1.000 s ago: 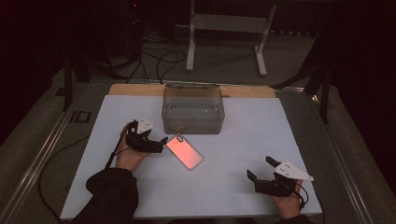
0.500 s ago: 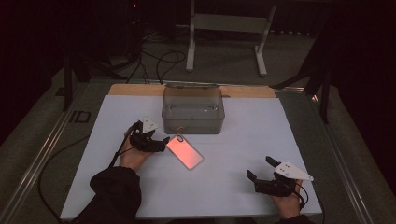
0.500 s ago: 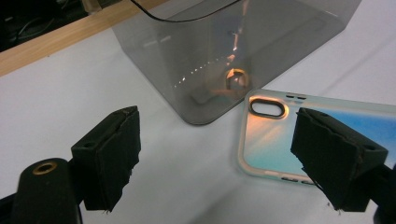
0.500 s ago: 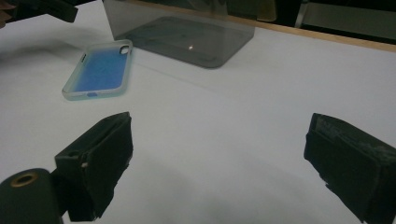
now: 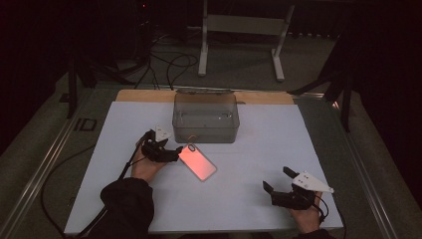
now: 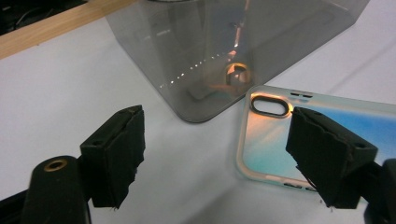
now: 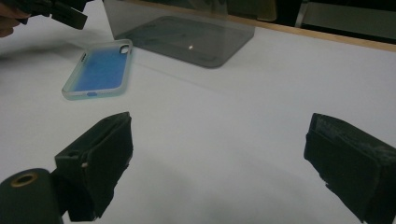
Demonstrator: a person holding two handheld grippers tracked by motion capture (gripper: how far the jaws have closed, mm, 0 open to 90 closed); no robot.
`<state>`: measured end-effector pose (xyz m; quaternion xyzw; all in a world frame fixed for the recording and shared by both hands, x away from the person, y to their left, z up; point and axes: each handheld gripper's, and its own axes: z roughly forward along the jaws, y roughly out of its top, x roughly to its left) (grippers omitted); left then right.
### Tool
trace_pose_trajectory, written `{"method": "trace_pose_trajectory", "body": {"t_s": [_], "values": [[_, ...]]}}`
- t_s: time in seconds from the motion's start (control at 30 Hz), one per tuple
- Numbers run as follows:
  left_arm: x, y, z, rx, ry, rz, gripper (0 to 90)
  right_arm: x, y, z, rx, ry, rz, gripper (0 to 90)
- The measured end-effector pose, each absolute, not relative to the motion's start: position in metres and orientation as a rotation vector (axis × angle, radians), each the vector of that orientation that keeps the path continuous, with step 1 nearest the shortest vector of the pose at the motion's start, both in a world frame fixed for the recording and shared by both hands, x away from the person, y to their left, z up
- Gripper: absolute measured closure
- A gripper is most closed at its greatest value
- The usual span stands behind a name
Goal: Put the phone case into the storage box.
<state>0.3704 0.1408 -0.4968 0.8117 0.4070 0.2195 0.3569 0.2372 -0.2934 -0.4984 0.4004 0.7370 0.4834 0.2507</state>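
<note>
A translucent phone case (image 5: 197, 162) with a camera cutout lies flat on the white table cover, glowing pink in the high view and blue (image 6: 271, 140) in the left gripper view. My left gripper (image 5: 171, 152) sits at its left end, just in front of the smoky clear plastic box (image 5: 205, 117). Its jaws have just been closing but stand open (image 6: 219, 158); the right jaw hangs over the case's long edge, and only the case's corner lies between them. My right gripper (image 5: 278, 186) rests open near the front right, with bare table between its jaws (image 7: 219, 163).
The box (image 6: 210, 51) stands at the back middle of the table, against a wooden strip (image 5: 144, 94). The right gripper view takes in the case (image 7: 100, 70), the box (image 7: 187, 32) and the other gripper (image 7: 60, 11) at its top left. Cables and a white stand (image 5: 239, 30) lie on the floor beyond.
My left gripper has edged right, up to the end of the phone case. The case, the box and the right gripper have not moved.
</note>
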Motion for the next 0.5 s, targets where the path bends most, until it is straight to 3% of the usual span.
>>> {"method": "trace_pose_trajectory", "body": {"t_s": [0.5], "values": [[0.3771, 0.1349, -0.5070, 2.113, 1.059, 0.489, 40.2, 0.2375, -0.2933, -0.4985, 1.090, 2.007, 1.315, 7.9]]}}
